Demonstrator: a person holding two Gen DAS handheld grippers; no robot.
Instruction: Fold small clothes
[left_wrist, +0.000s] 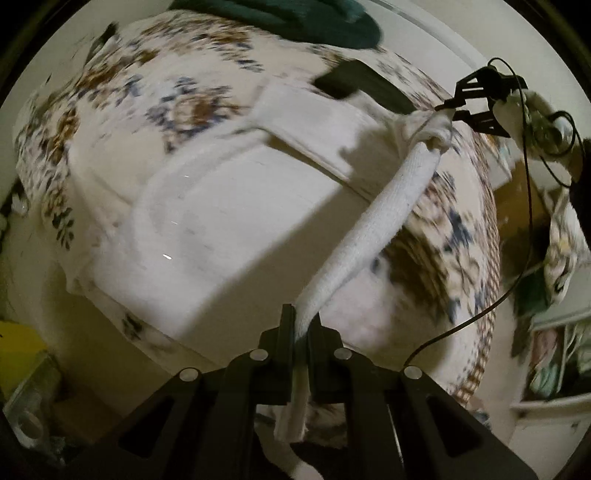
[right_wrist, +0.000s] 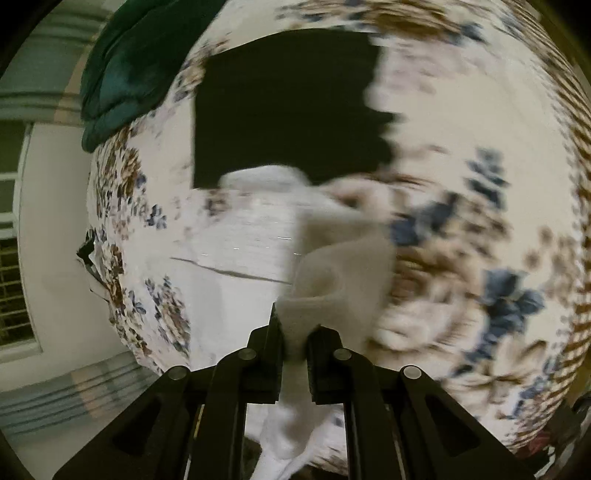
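At far left in the left wrist view, something yellow (left_wrist: 16, 350) by the frame's edge, then a flowered bedspread (left_wrist: 110, 92) across most of the scene. On it, a flat white garment (left_wrist: 192, 221) with a folded white piece (left_wrist: 306, 122) just beyond. Dark green fabric (left_wrist: 295, 18) along the far edge; a black cloth (left_wrist: 354, 85) lying to the right of centre. Near and central, the left gripper (left_wrist: 302, 325) clamped tight on one end of a white sock (left_wrist: 380, 214), stretched taut up and to the right. At its far end, the right gripper (left_wrist: 452, 110) pinching the bunched sock. A thin black cable (left_wrist: 524, 221) hanging down at the right.

From the right wrist view: green fabric (right_wrist: 125, 66) far left, black cloth (right_wrist: 288, 103) in the middle distance, white garment (right_wrist: 236, 236) below it, right gripper (right_wrist: 295, 332) closed on the sock (right_wrist: 340, 266), blurred bedspread (right_wrist: 498, 221) to the right.
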